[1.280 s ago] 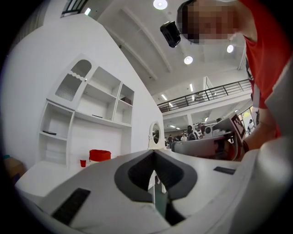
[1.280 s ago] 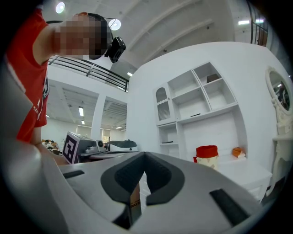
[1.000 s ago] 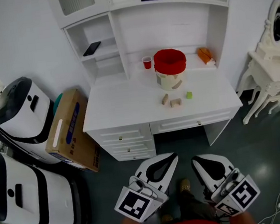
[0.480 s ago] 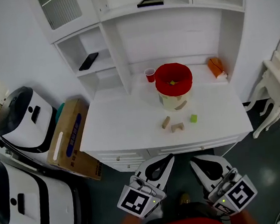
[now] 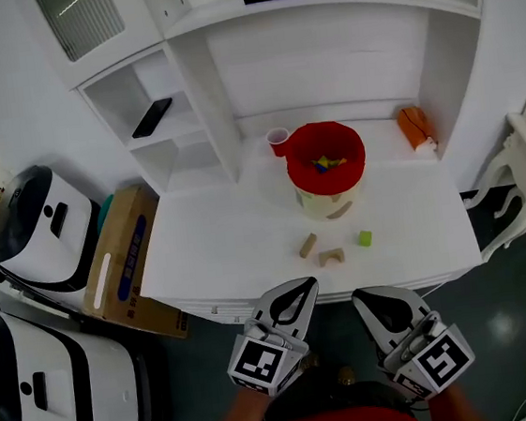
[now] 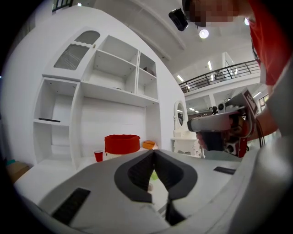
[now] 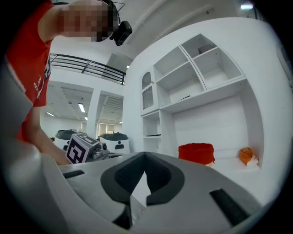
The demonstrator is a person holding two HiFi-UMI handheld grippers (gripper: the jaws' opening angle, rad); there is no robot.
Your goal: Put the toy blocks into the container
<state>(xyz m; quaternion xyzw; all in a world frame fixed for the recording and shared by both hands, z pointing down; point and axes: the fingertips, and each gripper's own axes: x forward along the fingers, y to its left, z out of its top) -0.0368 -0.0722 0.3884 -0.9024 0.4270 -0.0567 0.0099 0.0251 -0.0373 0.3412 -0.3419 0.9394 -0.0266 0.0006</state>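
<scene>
Blocks (image 5: pixel 331 257) lie on the white desk (image 5: pixel 220 247) in the head view, just in front of the red-lined container (image 5: pixel 311 201), one leaning against it, others inside; the left gripper (image 5: pixel 298 287) and right gripper (image 5: pixel 366 295) hang at the desk's near edge. In the left gripper view the jaws meet, empty. In the right gripper view the jaws are likewise together on nothing.
</scene>
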